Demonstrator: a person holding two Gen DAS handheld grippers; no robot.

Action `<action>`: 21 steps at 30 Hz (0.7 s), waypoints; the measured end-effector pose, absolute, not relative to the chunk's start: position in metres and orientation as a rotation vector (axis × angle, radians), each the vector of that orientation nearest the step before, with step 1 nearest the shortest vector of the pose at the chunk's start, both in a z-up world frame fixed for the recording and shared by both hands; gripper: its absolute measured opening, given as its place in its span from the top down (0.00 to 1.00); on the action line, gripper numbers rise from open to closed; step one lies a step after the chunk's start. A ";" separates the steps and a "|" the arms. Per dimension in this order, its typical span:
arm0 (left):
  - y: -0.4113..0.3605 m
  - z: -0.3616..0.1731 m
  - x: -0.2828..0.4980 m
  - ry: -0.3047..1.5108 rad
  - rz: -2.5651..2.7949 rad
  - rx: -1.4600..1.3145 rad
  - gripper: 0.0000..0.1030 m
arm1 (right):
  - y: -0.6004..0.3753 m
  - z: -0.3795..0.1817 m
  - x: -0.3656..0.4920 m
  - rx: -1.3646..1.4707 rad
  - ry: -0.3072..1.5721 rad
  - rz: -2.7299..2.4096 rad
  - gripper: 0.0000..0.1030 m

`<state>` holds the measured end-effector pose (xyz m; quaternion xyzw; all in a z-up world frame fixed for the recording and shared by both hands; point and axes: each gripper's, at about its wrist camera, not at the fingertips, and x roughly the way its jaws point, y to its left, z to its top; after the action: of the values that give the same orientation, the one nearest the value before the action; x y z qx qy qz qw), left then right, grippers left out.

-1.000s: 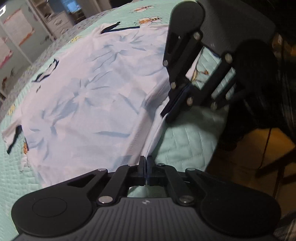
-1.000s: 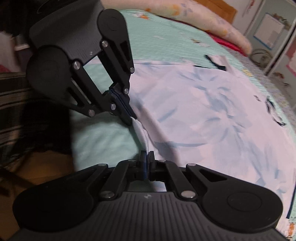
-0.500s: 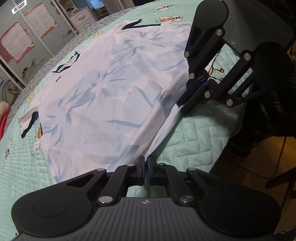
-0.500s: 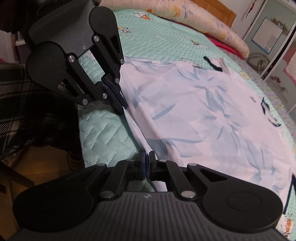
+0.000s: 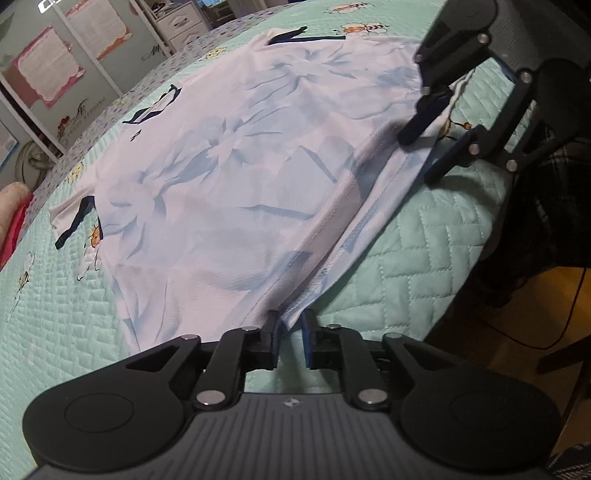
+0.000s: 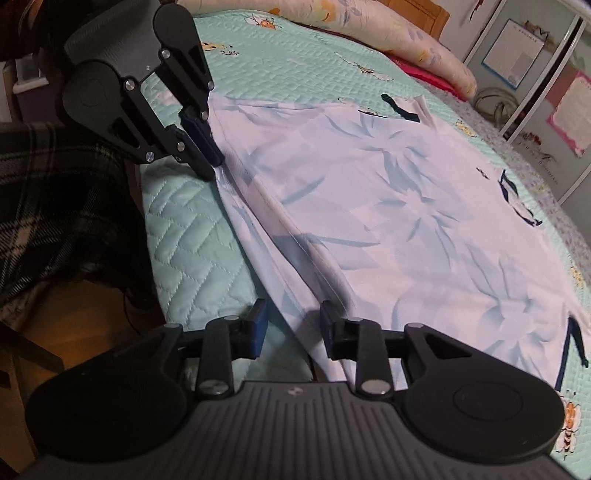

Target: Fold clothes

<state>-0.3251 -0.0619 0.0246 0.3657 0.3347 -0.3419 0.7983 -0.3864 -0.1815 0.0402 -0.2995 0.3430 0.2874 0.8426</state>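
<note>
A white shirt (image 5: 229, 192) with a pale blue flower print and dark trim lies spread flat on the mint quilted bedspread (image 5: 402, 273). Its near hem runs along the bed's edge. My left gripper (image 5: 290, 334) is at one hem corner; its jaws are opening, and the cloth lies loose in the narrow gap. At the other hem corner, my right gripper (image 6: 291, 325) is also opening, wider, with the hem (image 6: 295, 306) lying between its pads unpressed. Each wrist view also shows the other tool: the right gripper (image 5: 419, 158) and the left gripper (image 6: 212, 168).
The bed's edge drops to a wooden floor (image 5: 546, 295) close beside both grippers. A person's plaid garment (image 6: 44, 192) is at that side. A pillow (image 6: 388, 33) and a red cloth (image 6: 424, 72) lie at the head end. Cabinets (image 5: 66, 74) stand beyond the bed.
Both grippers were shut on the shirt's hem; now their jaws have parted and the hem has sunk onto the bedspread. Both hands moved a little lower, towards the bed.
</note>
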 end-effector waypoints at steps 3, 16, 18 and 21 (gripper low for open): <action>-0.056 0.026 -0.317 0.711 -0.705 0.775 0.56 | -0.187 0.039 -0.390 -0.645 0.721 0.587 0.70; -0.057 0.026 -0.317 0.702 -0.701 0.815 0.56 | -0.228 0.032 -0.416 -0.698 0.728 0.501 0.69; -0.058 0.025 -0.320 0.689 -0.689 0.828 0.56 | -0.234 0.034 -0.412 -0.674 0.733 0.493 0.64; -0.063 0.024 -0.329 0.650 -0.677 0.894 0.56 | -0.238 0.036 -0.405 -0.665 0.742 0.502 0.61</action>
<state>-0.3288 -0.0632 0.0241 0.4162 0.3028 -0.3153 0.7973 -0.4051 -0.2380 0.0357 -0.3157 0.3521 0.2381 0.8484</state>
